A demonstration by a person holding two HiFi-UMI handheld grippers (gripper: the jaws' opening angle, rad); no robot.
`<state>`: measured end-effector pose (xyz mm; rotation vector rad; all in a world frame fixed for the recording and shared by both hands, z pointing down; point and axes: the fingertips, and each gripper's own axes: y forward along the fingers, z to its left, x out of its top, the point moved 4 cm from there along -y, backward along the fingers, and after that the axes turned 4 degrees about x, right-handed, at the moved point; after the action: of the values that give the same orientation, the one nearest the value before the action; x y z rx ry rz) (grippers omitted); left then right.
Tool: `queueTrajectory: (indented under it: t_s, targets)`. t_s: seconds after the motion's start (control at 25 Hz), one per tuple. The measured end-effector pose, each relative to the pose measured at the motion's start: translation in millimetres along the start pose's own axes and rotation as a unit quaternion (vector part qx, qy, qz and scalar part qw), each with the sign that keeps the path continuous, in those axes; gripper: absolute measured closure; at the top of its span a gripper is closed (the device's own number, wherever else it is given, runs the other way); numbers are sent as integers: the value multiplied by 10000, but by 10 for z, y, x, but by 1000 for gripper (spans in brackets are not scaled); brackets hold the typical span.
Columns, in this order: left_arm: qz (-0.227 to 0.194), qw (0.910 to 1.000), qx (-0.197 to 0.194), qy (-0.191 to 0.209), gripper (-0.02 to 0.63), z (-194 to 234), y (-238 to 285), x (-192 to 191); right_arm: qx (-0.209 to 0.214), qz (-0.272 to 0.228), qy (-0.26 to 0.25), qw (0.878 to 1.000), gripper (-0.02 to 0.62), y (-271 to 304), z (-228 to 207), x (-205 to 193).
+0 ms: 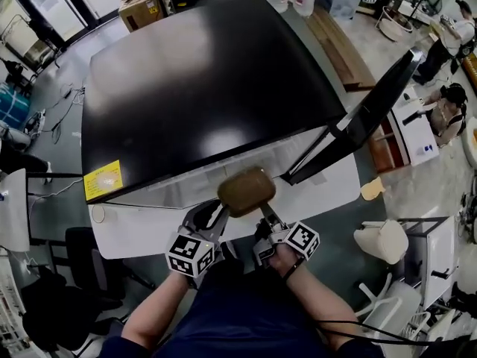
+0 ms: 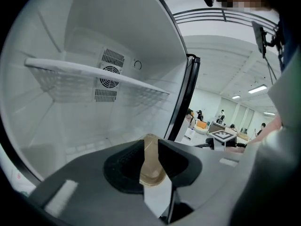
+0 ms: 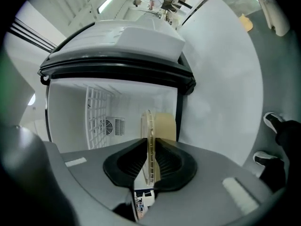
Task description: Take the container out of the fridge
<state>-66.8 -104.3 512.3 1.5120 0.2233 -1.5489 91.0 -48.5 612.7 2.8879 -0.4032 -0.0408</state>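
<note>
A brown, rounded container (image 1: 247, 191) hangs just in front of the open fridge (image 1: 209, 80), held from both sides. My left gripper (image 1: 221, 209) is shut on its left edge, and in the left gripper view the tan rim (image 2: 151, 161) is pinched between the jaws (image 2: 151, 169). My right gripper (image 1: 264, 211) is shut on the right edge. The right gripper view shows the ribbed lid rim (image 3: 149, 145) clamped upright between the jaws (image 3: 150, 161), with the tan body (image 3: 164, 126) beyond. The white fridge interior with a wire shelf (image 2: 94, 74) lies behind the container.
The fridge door (image 1: 365, 118) stands open to the right. A yellow sticker (image 1: 102, 179) sits on the black top's near-left corner. White chairs (image 1: 384, 241) stand at the right, people (image 1: 447, 103) further back right, cardboard boxes (image 1: 141, 10) behind, cables (image 1: 56, 114) on the left floor.
</note>
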Motion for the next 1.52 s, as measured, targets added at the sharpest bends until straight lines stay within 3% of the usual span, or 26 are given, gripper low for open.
queueTrajectory:
  t_s: [0.24, 0.4, 0.56, 0.72, 0.84, 1.16, 1.36, 1.52]
  targets:
    - [11, 9997, -233, 86, 512, -102, 117, 33, 207, -137, 5, 9997, 534, -194, 14, 27]
    - [62, 9991, -388, 152, 512, -155, 181, 4, -174, -208, 14, 9996, 534, -352, -40, 34]
    - [113, 9983, -543, 203, 513, -214, 212, -26, 58, -369, 29, 9993, 534, -445, -62, 67]
    - [155, 9969, -725, 251, 513, -282, 255, -48, -426, -571, 11, 9975, 535, -661, -122, 130]
    - [193, 9957, -863, 294, 514, -343, 301, -70, -195, -779, -34, 9968, 535, -727, -150, 204]
    - [318, 9911, -1220, 435, 514, -528, 419, -101, -117, -1196, -38, 9927, 535, -974, -260, 333]
    - [401, 9888, -1351, 495, 513, -624, 490, -123, -723, -1440, 64, 9869, 535, -1196, -407, 468]
    - [465, 9876, -1405, 530, 512, -674, 542, -142, -652, -1600, 63, 9849, 535, -1270, -492, 604]
